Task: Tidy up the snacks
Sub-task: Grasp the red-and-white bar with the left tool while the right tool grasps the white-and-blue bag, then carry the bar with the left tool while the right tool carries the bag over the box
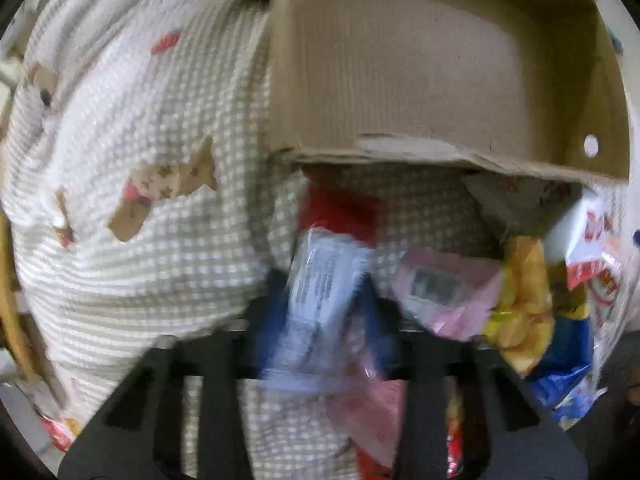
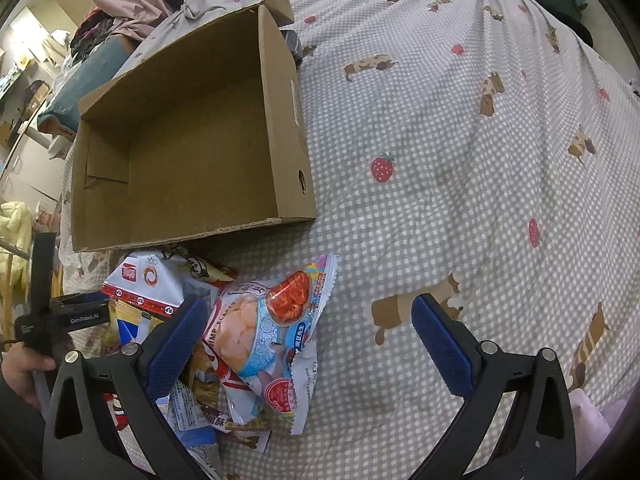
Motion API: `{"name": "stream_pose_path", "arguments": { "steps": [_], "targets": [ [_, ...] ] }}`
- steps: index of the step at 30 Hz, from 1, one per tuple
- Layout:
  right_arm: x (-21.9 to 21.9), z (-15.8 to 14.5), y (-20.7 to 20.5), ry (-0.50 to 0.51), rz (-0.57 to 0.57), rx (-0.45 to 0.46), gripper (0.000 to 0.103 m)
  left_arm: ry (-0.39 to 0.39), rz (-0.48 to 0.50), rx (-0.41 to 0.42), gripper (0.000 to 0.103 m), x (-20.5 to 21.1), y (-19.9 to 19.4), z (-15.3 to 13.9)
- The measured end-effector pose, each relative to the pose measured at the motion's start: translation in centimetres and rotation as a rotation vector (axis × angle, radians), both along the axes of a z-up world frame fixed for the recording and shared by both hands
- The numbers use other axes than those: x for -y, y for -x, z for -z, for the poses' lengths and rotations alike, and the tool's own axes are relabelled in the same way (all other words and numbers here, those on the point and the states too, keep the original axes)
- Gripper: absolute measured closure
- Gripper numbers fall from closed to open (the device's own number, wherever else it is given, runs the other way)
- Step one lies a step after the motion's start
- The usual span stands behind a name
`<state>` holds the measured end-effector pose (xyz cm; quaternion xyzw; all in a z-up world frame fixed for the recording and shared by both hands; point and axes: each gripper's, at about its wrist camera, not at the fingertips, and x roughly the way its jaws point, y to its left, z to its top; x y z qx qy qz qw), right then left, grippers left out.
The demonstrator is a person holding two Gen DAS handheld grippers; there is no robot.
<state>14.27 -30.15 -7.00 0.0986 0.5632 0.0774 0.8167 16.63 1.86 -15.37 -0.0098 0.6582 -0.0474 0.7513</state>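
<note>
An open, empty cardboard box (image 2: 192, 148) lies on a checked bedspread; it also shows in the left wrist view (image 1: 440, 64). In front of it is a heap of snack packets. My left gripper (image 1: 324, 312) is shut on a pale blue-white snack packet (image 1: 320, 300), lifted and blurred, just short of the box's near rim. A pink packet (image 1: 448, 292) and a yellow-blue bag (image 1: 528, 320) lie to its right. My right gripper (image 2: 308, 340) is open above the heap's right edge, its left finger beside a shrimp-flavour chip bag (image 2: 268, 324).
The bedspread (image 2: 460, 160) with dog and strawberry prints stretches right of the box. Clothes and clutter (image 2: 104, 20) lie behind the box at left. The person's hand and the other gripper's handle (image 2: 44, 320) are at the left edge.
</note>
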Motion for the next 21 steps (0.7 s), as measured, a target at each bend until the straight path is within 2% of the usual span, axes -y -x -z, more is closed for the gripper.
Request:
{"name": "stream_pose_path", "arguments": {
  "steps": [3,8,11,12,14,16,21],
  "targets": [
    [0.3,0.3,0.0,-0.012,0.010,-0.018,0.000,-0.010,0.004,0.025,0.078,-0.7,-0.1,-0.9],
    [0.1,1.4,-0.1,-0.037,-0.030,-0.072,0.001,-0.018,-0.043,0.090,0.078,-1.9,1.1,-4.5],
    [-0.7,1.8,0.1,-0.051,-0.072,-0.091,0.015,-0.012,-0.103,0.101,0.078,-3.3,1.8,-5.8],
    [-0.9,1.8,0.2,-0.045,-0.078,-0.091,0.017,-0.006,-0.126,0.103,0.078,-3.8,2.1,-6.0],
    [-1.4,2.2,0.2,-0.065,-0.093,-0.104,0.017,0.013,-0.155,0.103,0.078,-3.9,2.9,-5.9],
    [-1.7,3.2,-0.2,-0.148,-0.102,-0.165,0.016,0.041,-0.178,0.101,0.078,-4.4,3.6,-6.0],
    [-2.3,5.8,-0.8,-0.168,-0.101,-0.253,0.017,0.116,-0.218,0.116,0.078,-4.7,6.0,-8.3]
  ]
}}
